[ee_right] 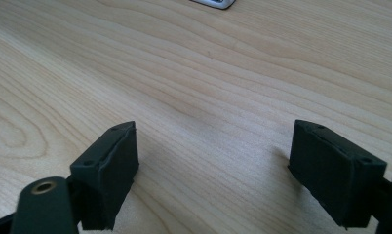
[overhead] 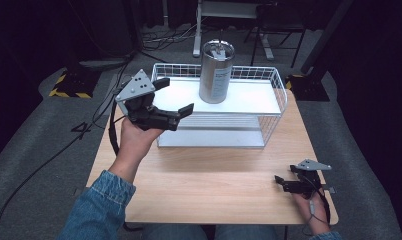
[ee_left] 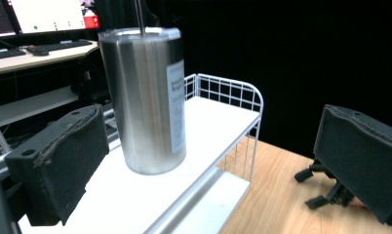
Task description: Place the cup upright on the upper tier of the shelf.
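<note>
The left hand-held gripper hangs in the air just beside the left end of the wire rack, its jaws spread wide and empty, aimed at the steel tumbler that stands upright on the rack's white upper shelf, near the middle of it. In the left gripper view the tumbler sits between the two black pads but farther off, with neither pad touching it, so the reach looks begun and the grasp not yet made. Judging by this, the work is at an early stage: closing in on the tumbler, clamping it and lifting it off the rack all appear to remain. The right hand-held gripper rests low on the table, well apart from the rack toward the near right corner, its jaws also apart over bare wood and holding nothing. Counted: one tumbler, with a lid and a pale label on its side; one rack, with two shelves, the lower one bare; two hand-held grippers, one in each of the person's hands; one table.
</note>
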